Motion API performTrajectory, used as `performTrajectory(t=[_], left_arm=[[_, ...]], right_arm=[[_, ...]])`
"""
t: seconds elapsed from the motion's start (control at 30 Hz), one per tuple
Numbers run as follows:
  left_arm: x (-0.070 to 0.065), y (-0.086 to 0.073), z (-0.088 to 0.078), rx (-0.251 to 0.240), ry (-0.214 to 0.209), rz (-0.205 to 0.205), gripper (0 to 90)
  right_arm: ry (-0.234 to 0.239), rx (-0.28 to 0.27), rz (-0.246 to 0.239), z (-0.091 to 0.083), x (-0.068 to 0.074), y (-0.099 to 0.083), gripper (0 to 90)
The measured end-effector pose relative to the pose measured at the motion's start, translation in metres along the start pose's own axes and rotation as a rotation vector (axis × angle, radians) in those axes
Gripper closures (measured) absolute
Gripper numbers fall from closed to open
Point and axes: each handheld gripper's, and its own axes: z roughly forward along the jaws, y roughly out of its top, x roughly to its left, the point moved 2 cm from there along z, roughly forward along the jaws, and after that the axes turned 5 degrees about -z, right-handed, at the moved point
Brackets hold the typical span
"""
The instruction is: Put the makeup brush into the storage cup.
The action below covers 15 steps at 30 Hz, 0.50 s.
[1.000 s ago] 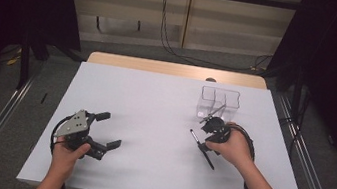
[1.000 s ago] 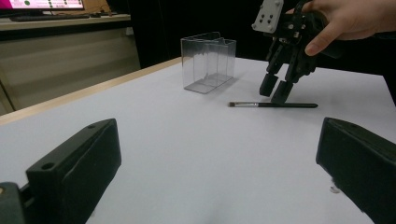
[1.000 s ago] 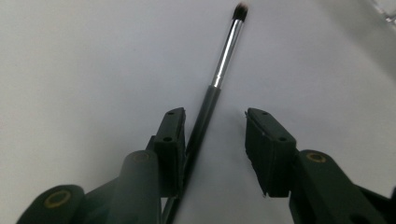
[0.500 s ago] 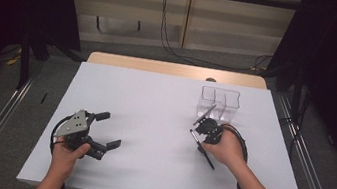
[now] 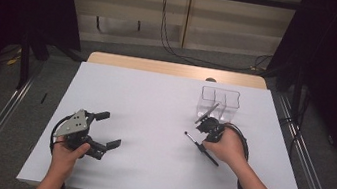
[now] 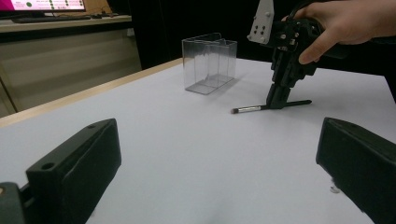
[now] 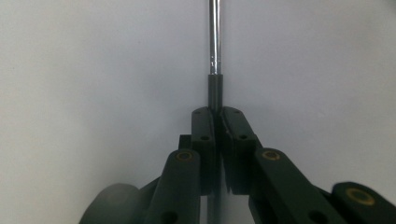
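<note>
A: Two grippers were seen; was any writing read?

B: None was legible. The right gripper [image 5: 206, 130] had just been closing and was clamped on the brush [image 5: 201, 148], which lay on the table [image 5: 155, 102] near the box [image 5: 219, 102].

A: And the left gripper [image 5: 106, 129]?

B: Its jaws were held wide apart, with nothing gripped.

Soft, even light falls from above on the white rectangular tabletop [image 5: 153, 117], with only faint shadows. The room beyond its edges is dark. The near black jaws are blurred.
</note>
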Motion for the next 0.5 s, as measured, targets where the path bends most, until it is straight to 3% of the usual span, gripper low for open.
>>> performTrajectory(t=[0.27, 0.5], left_arm=[[0.0009, 0.0001, -0.0012, 0.001, 0.004, 0.001, 0.0], [0.0008, 0.0003, -0.0012, -0.002, 0.005, 0.0, 0.0]], right_arm=[[0.023, -0.015, 0.027, -0.0006, -0.003, -0.0015, 84.3], [0.027, -0.091, 0.054, -0.0044, -0.0063, -0.0027, 84.3]])
